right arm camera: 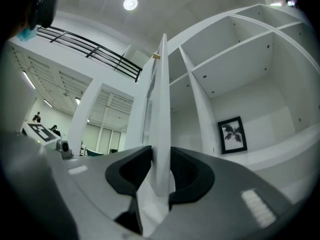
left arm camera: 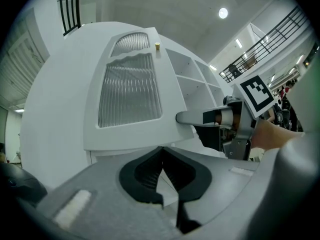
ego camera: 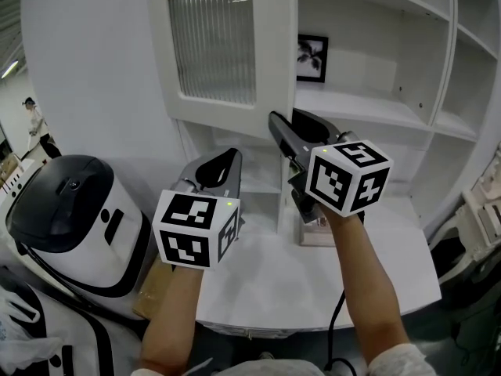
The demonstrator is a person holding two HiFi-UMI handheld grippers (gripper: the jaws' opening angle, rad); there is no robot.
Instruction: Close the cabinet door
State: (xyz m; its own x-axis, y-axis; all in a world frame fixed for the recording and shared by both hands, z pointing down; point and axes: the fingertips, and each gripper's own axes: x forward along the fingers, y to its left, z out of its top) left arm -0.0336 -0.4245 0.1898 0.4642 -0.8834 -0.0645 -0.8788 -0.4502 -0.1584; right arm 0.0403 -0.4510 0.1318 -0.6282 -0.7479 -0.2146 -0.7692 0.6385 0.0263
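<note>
Jaws of the right tool (right arm camera: 161, 156) stand on either side of the cabinet door (right arm camera: 161, 109), clamped on its free vertical edge near the lower corner; no gap shows at either pad. Just to its left, the left tool (left arm camera: 161, 151) is held level, its jaws together at the tips with nothing between them. It is clear of the door, whose ribbed glass panel faces it from ahead. The door stands open, swung out from the cabinet (ego camera: 376, 53) toward both tools. A small brass knob (left arm camera: 157, 46) sits near the door's upper free corner, above the right tool. Below both tools lies the white worktop (ego camera: 376, 265). A white-and-black appliance (ego camera: 70, 218) stands left of the left tool. Beyond and to the right of the right tool, the cabinet's open white shelves hold a framed picture (ego camera: 312, 57) of a dark plant.
</note>
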